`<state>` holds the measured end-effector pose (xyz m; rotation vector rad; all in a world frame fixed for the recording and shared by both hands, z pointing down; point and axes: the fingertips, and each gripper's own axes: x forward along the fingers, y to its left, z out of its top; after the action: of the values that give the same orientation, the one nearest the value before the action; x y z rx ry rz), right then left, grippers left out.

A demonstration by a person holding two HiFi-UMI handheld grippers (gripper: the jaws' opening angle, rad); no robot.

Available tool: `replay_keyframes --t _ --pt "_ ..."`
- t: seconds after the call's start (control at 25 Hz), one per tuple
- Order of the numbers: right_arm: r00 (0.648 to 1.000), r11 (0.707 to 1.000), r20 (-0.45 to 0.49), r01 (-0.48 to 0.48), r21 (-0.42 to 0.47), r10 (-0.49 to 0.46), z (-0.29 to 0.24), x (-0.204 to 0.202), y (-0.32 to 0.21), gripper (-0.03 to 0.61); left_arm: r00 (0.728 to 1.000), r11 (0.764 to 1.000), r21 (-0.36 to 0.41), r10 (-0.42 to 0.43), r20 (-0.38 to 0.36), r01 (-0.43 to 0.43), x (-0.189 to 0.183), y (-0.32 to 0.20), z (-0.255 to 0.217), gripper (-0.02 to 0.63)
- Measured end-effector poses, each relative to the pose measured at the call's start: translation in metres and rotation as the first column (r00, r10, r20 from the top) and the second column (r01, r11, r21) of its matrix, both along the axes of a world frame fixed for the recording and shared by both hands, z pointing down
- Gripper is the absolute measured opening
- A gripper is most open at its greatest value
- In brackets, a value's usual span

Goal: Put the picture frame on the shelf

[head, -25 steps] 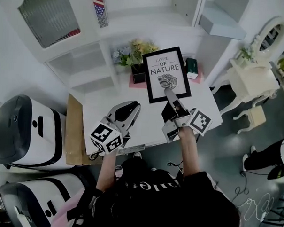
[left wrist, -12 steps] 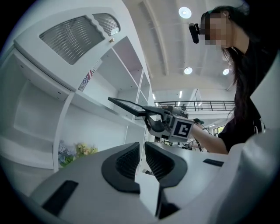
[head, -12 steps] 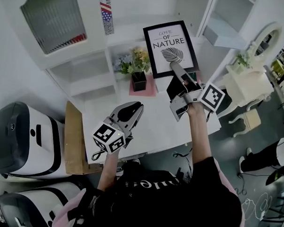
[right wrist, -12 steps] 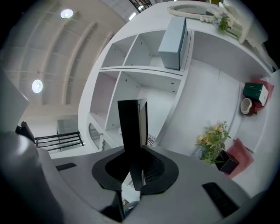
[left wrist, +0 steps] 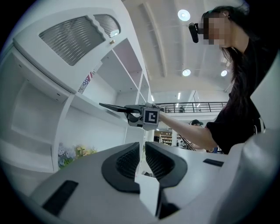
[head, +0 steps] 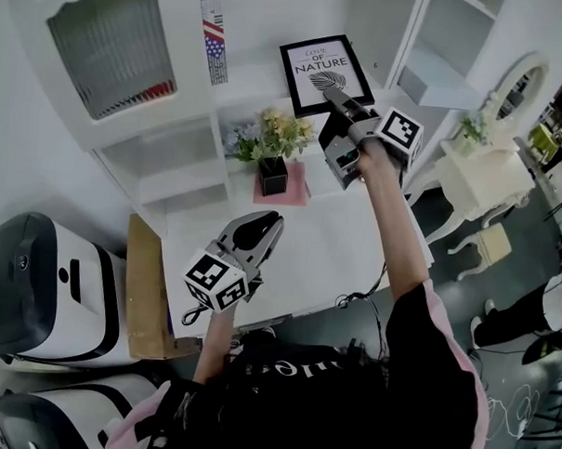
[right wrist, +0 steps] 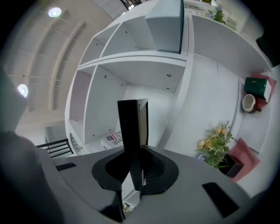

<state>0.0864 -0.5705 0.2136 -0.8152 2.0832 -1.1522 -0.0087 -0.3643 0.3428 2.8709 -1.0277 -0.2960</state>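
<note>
The picture frame (head: 323, 70), black-edged with a white print of a leaf, hangs tilted in front of the white shelf unit (head: 259, 80), above the table. My right gripper (head: 335, 97) is shut on its lower edge. In the right gripper view the frame (right wrist: 133, 127) stands edge-on between the pads, before an open shelf compartment (right wrist: 140, 78). My left gripper (head: 270, 224) hovers low over the table, shut, with nothing held. Its own view shows the pads (left wrist: 129, 161) almost touching, and beyond them the frame (left wrist: 113, 106) held flat by the right gripper (left wrist: 148, 117).
A vase of flowers (head: 273, 152) stands on a pink mat at the back of the white table (head: 307, 262). A flag-covered book (head: 213, 39) lies on the shelf. A green box (right wrist: 256, 87) and a cup (right wrist: 248, 103) sit at the table's right. Left are white machines (head: 37, 283) and a cardboard box (head: 143, 287).
My right gripper has carried the frame up off the table and away, to the level of the shelf. The left gripper has stayed almost where it was.
</note>
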Motion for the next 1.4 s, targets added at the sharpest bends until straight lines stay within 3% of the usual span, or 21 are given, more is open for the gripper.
replay_keyframes --t 0.16,0.4,0.76,0.88,0.96,1.0,1.28,1.4 --pt "1.000 0.998 0.008 0.007 -0.056 -0.007 0.003 -0.011 -0.024 0.074 1.000 1.000 -0.011 -0.011 -0.006 0.011 -0.007 -0.007 0.001 0.048" --pt "0.994 0.984 0.111 0.024 -0.176 -0.004 0.014 -0.021 -0.023 0.074 0.999 0.999 0.001 -0.033 -0.012 0.033 -0.019 -0.005 -0.003 0.048" --pt "0.990 0.976 0.142 0.023 -0.214 0.008 0.016 -0.025 -0.027 0.075 0.998 0.999 -0.005 -0.053 -0.015 0.053 -0.035 -0.008 0.004 0.048" --pt "0.993 0.981 0.121 0.029 -0.191 -0.006 0.013 -0.026 -0.030 0.096 0.998 0.998 -0.008 -0.058 -0.015 0.058 -0.039 -0.011 0.004 0.048" --pt "0.992 0.986 0.120 0.048 -0.159 -0.029 0.008 -0.026 -0.030 0.217 0.998 0.998 -0.010 -0.058 -0.015 0.058 -0.040 -0.012 0.005 0.048" --pt "0.992 0.988 0.115 0.061 -0.144 -0.044 0.005 -0.026 -0.030 0.235 0.998 0.998 -0.013 -0.058 -0.015 0.058 -0.040 -0.013 0.006 0.048" --pt "0.993 0.993 -0.005 0.117 -0.029 -0.117 -0.001 -0.028 -0.023 0.253 0.999 0.999 -0.026 -0.048 -0.014 0.048 -0.039 -0.023 0.008 0.048" --pt "0.989 0.993 -0.098 0.117 0.026 -0.114 0.001 -0.026 -0.014 0.256 0.999 0.999 -0.024 -0.041 -0.013 0.041 -0.036 -0.024 0.008 0.048"
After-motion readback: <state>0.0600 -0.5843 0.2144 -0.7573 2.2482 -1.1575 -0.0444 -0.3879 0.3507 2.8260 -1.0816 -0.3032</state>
